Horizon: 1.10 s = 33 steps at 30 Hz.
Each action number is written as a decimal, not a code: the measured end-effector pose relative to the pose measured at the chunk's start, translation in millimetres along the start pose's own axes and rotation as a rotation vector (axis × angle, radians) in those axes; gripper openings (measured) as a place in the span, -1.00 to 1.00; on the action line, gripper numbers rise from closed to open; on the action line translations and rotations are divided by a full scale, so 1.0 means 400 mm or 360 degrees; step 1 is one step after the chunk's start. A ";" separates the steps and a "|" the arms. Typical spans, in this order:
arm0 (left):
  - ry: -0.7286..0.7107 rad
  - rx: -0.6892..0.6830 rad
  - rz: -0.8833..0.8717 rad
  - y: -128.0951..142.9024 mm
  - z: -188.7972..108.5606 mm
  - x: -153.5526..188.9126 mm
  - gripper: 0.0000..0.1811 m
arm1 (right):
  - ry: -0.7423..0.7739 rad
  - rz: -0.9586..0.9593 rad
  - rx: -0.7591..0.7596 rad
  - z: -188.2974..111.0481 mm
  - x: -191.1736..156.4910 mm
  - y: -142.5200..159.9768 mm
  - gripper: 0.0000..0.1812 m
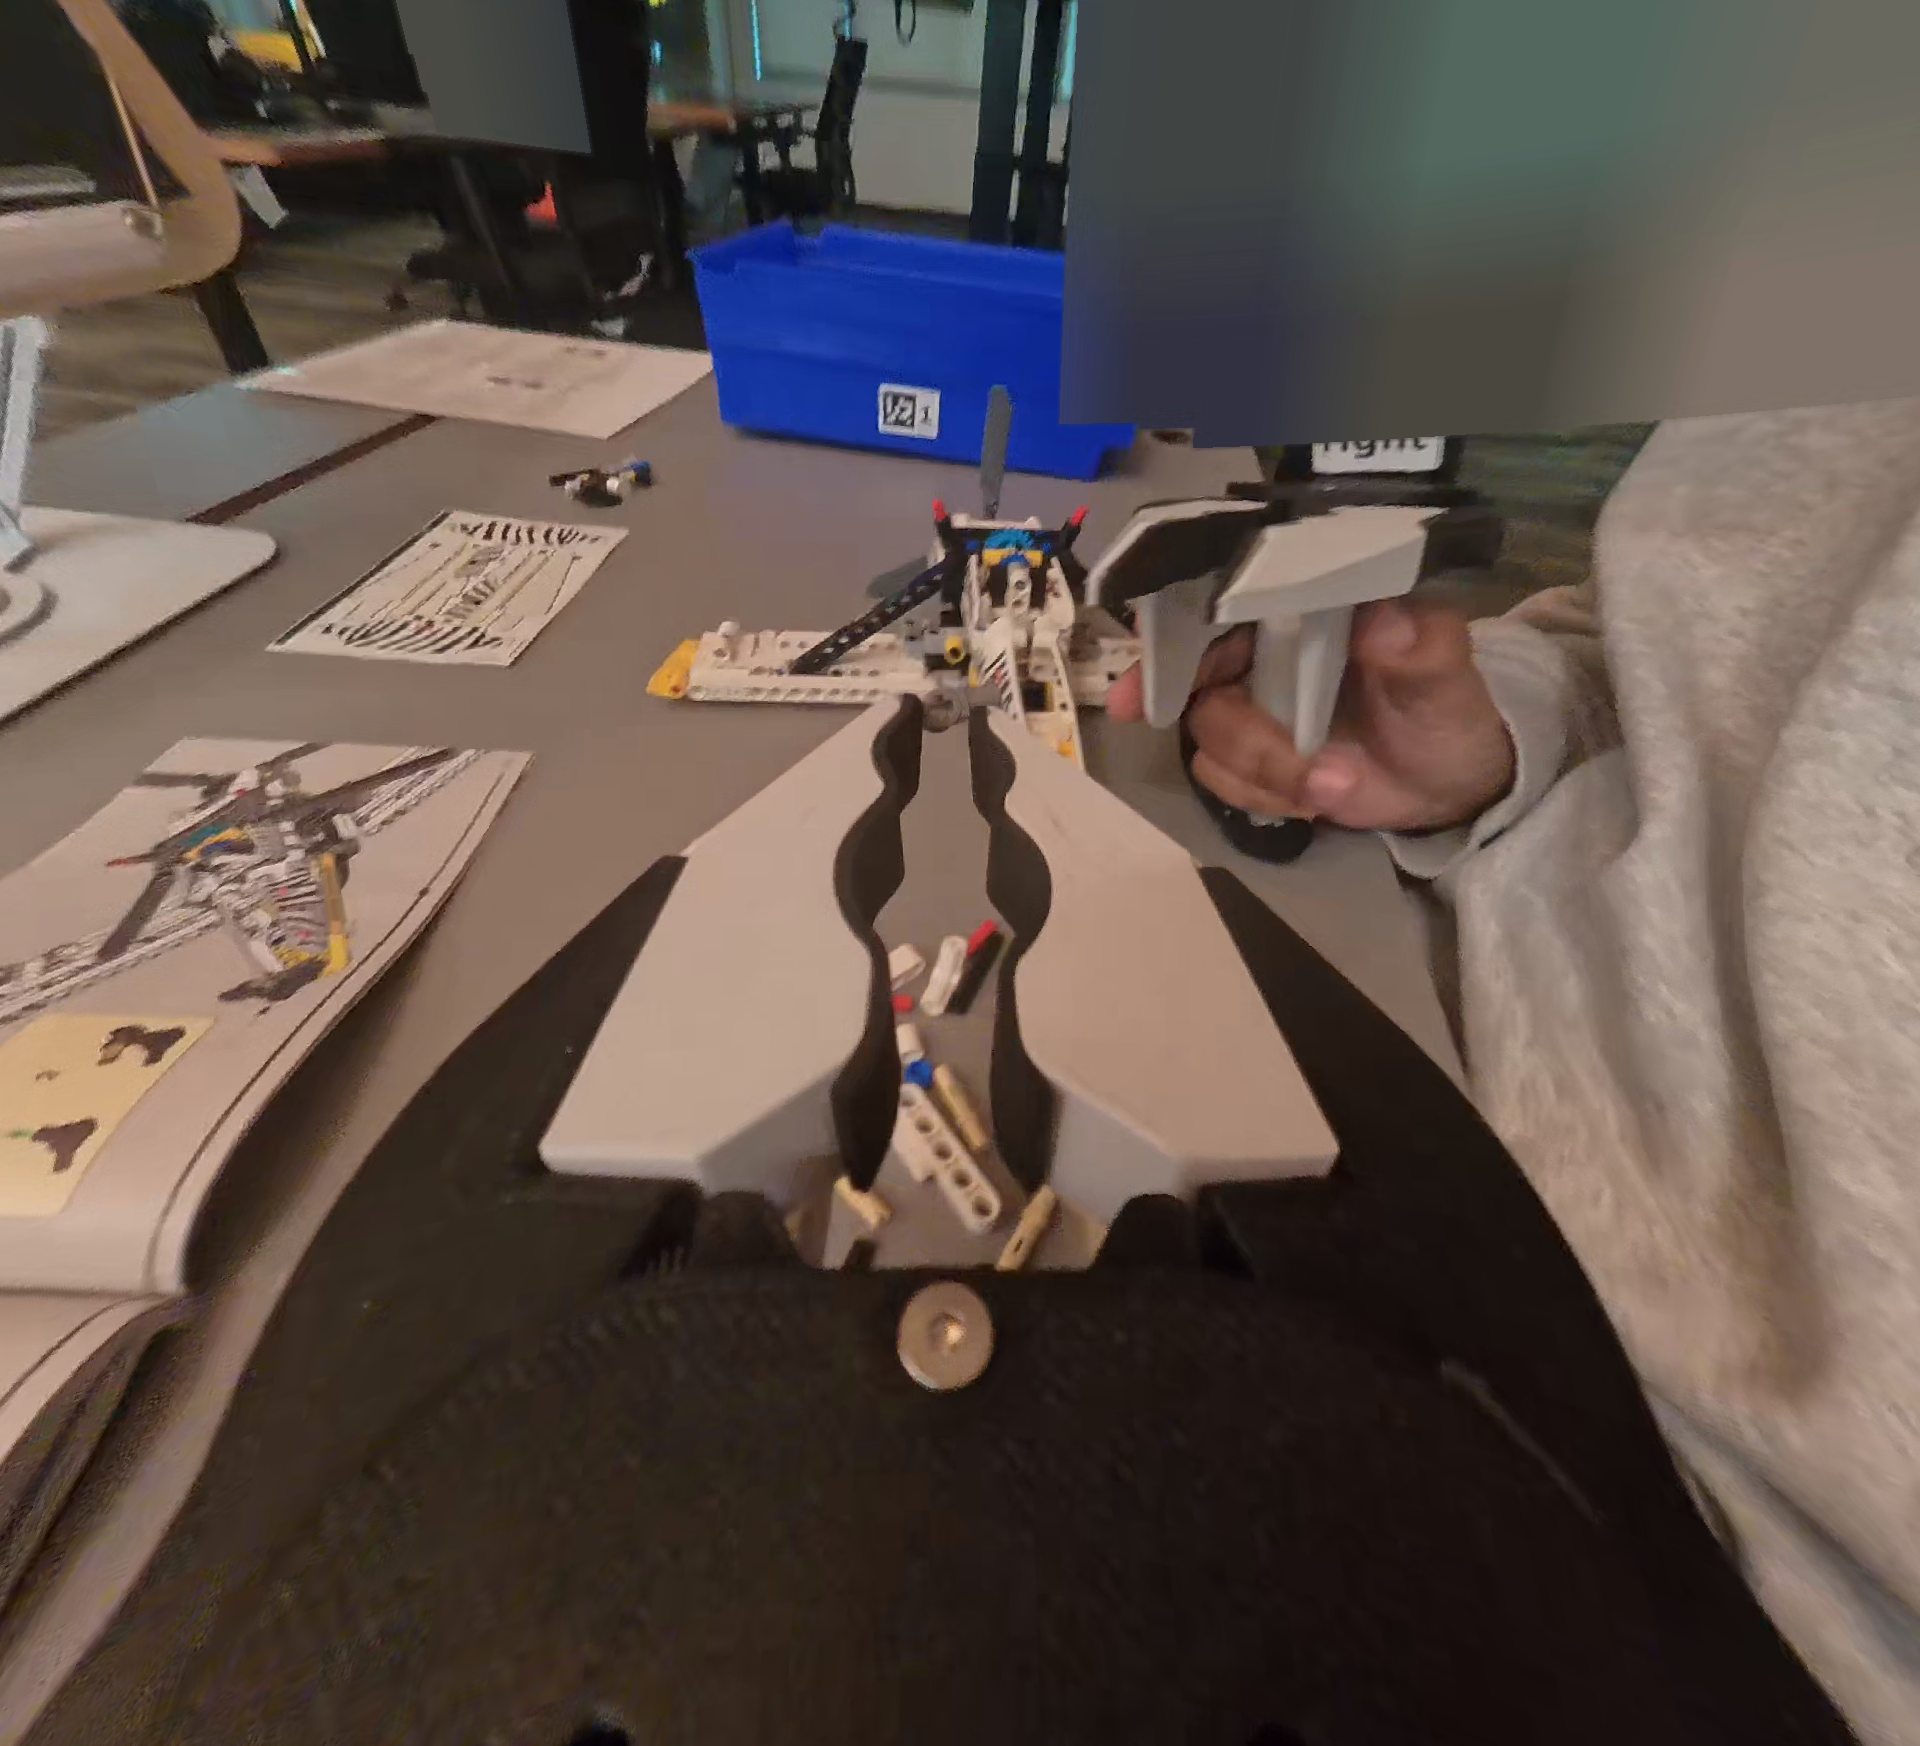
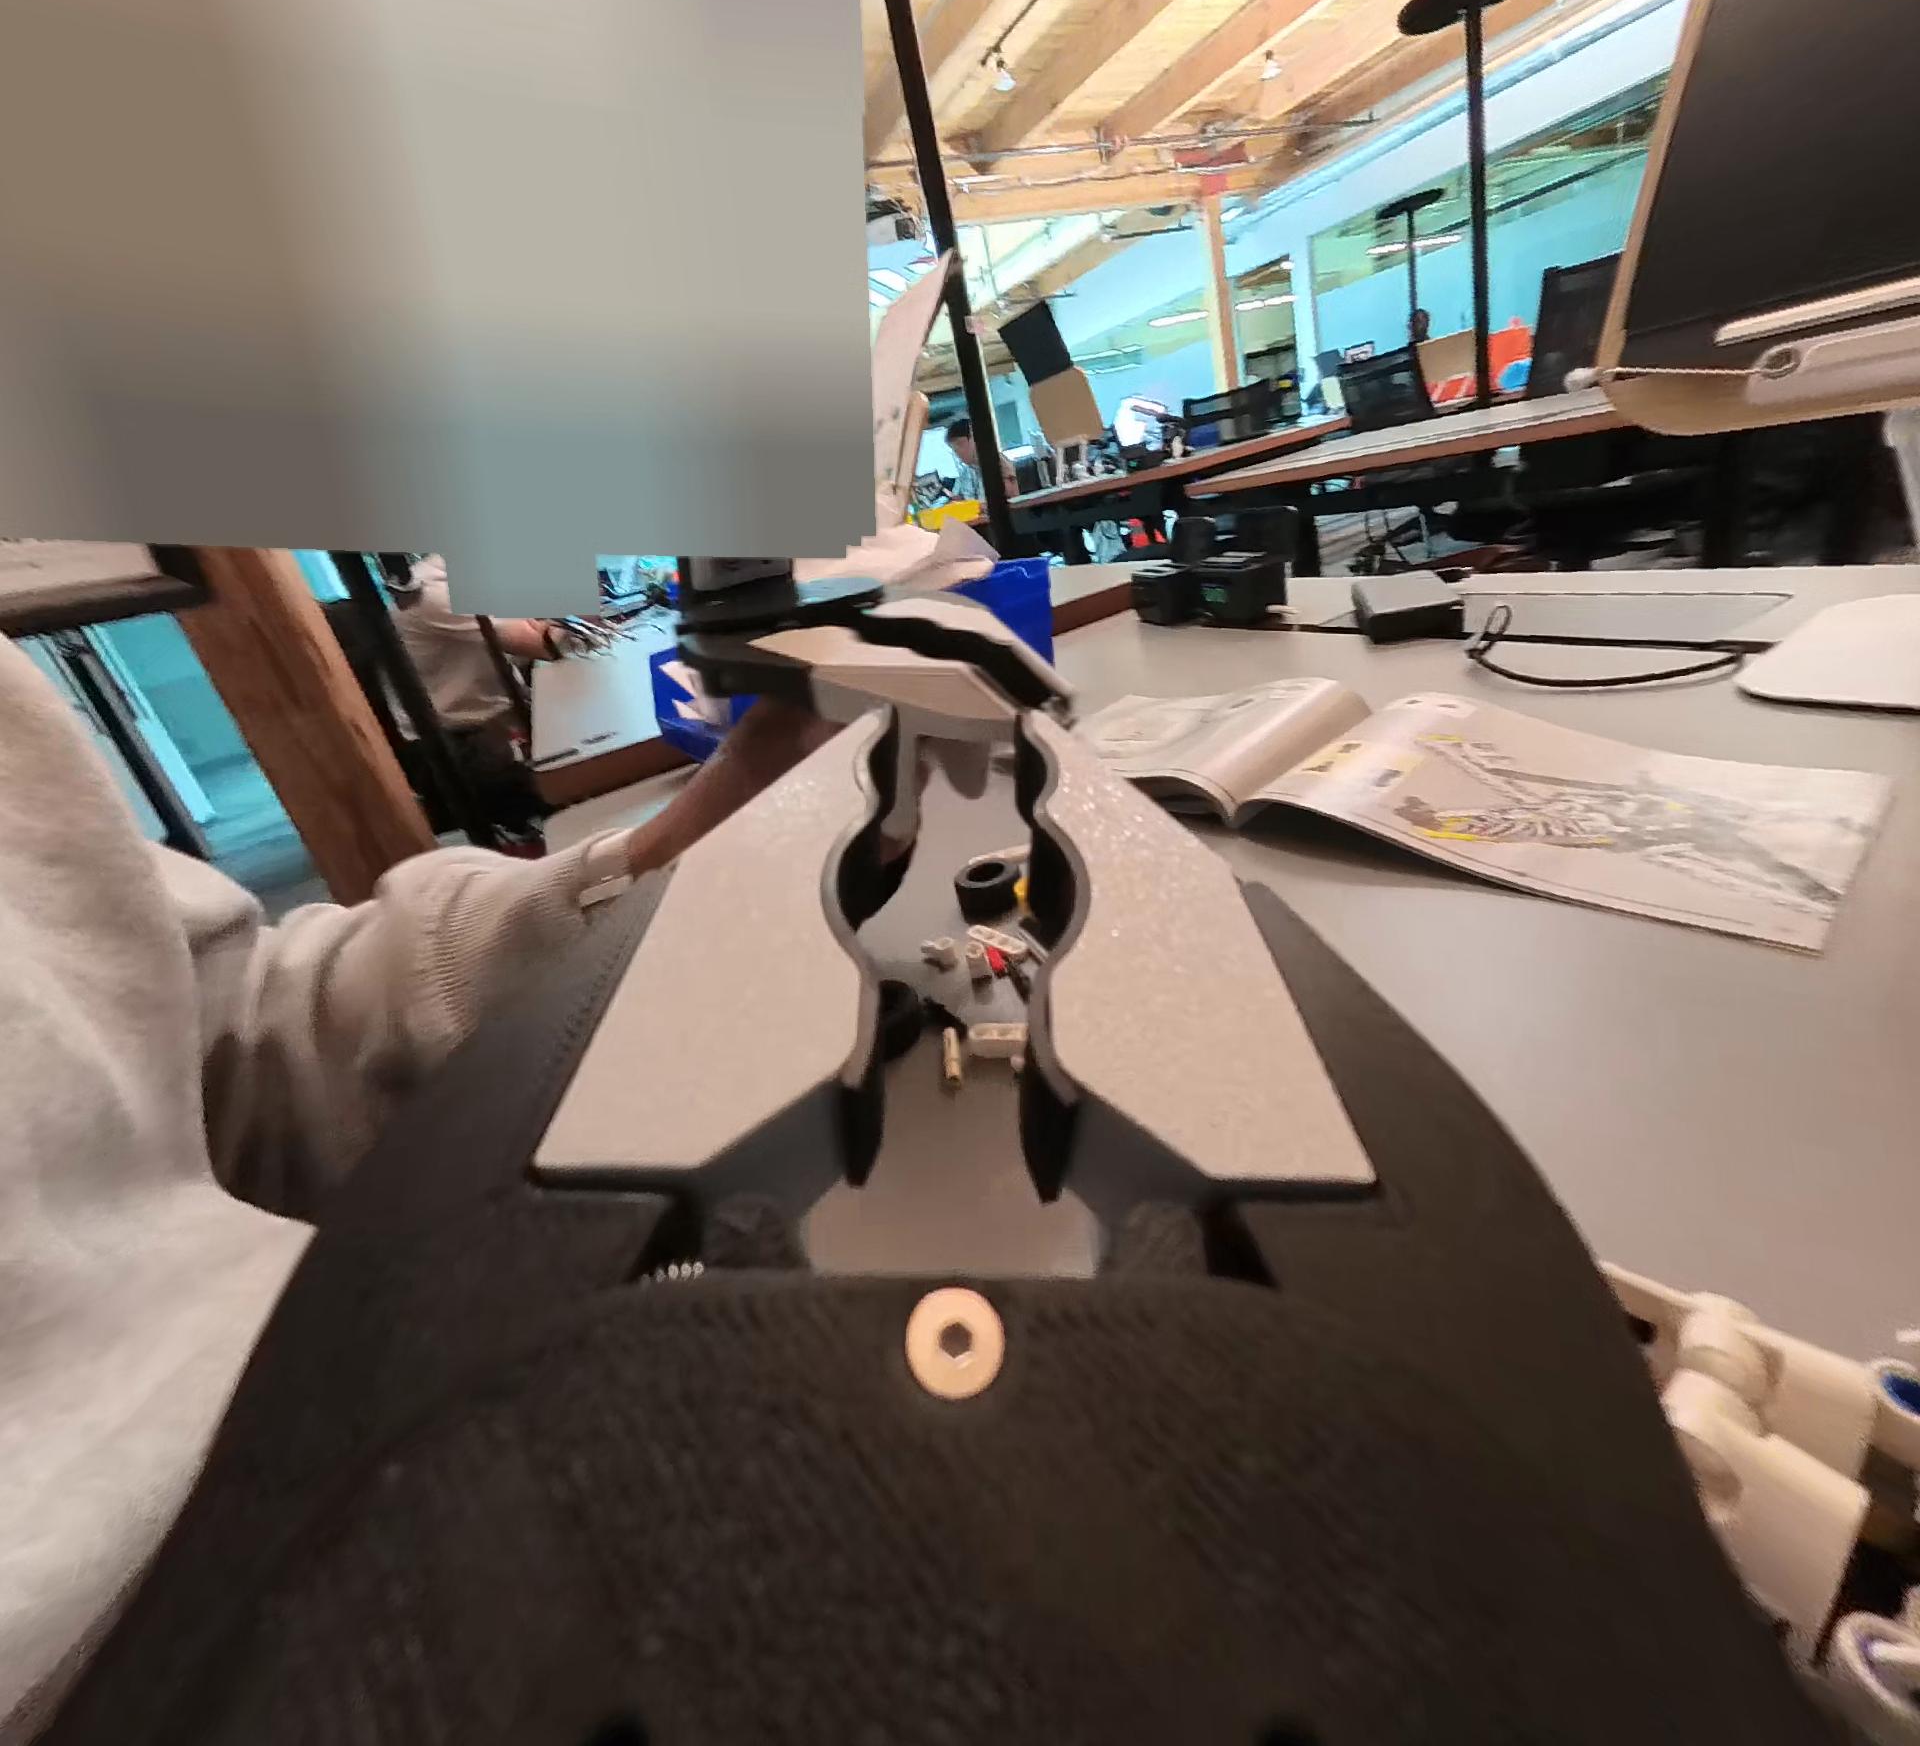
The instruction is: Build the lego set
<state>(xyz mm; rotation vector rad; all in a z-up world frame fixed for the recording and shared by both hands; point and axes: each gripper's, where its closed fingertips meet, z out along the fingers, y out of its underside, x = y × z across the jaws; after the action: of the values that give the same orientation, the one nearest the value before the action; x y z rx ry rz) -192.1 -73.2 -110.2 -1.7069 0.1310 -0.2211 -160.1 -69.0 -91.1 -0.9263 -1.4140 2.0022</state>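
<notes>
The white lego model, with a black beam and a yellow tip, lies on the grey table. My left gripper is just in front of it, shut on a small grey connector piece at the model's near end. My right gripper hovers at the model's right side, held by a hand. In the right wrist view the right gripper is open and empty, with the left gripper just beyond its tips. A blurred white part of the model shows at the lower right corner.
Loose small parts lie under my left fingers; a black tyre and small pieces lie under my right. An open instruction booklet and sticker sheet lie to the left. A blue bin stands behind the model.
</notes>
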 end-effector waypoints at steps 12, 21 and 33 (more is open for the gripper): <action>-0.0201 0.0022 0.0405 -0.008 0.027 0.055 -0.94 | 0.0018 0.0081 -0.0078 0.010 0.011 0.018 -0.83; -0.0292 0.0012 0.0630 -0.011 0.031 0.071 -0.93 | -0.0010 0.0194 -0.0114 0.014 0.011 0.029 -0.84; -0.0229 0.0013 0.0583 -0.003 0.037 0.077 -0.93 | -0.0018 0.0237 -0.0123 0.008 0.011 0.030 -0.95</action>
<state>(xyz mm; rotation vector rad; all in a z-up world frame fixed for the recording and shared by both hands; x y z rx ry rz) -159.0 -65.4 -108.9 -1.6519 0.3309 0.1723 -165.8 -71.7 -102.9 -1.0840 -1.4766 2.0750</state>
